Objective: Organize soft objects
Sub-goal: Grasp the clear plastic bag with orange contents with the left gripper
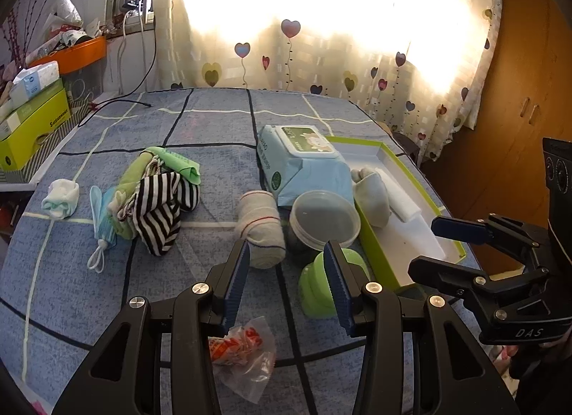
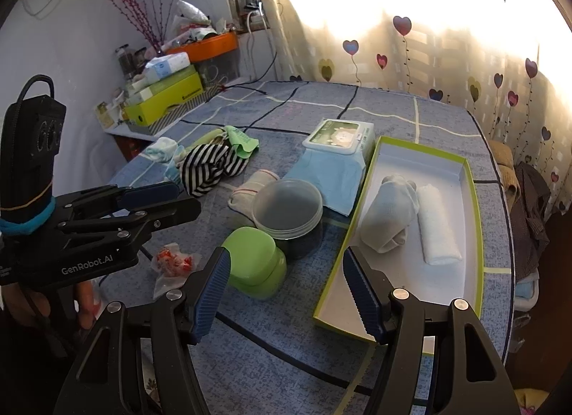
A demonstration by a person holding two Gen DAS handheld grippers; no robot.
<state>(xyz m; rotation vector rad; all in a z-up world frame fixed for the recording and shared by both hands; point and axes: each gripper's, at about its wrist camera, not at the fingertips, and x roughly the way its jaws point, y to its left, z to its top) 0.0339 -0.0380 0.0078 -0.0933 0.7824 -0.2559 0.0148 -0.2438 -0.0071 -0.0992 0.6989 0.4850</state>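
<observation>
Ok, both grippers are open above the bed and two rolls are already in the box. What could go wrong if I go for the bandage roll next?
1. The bandage roll lies right beside the clear lidded jar and green container; the left gripper closing there could knock them.
2. The box reaches near the bed's edge; a nudge might shift it.
3. The striped cloth is tangled with other fabrics, so several may lift together.

"DAS" marks the right tool (image 1: 450, 247); "GenRobot.AI" marks the left tool (image 2: 168, 197).
</observation>
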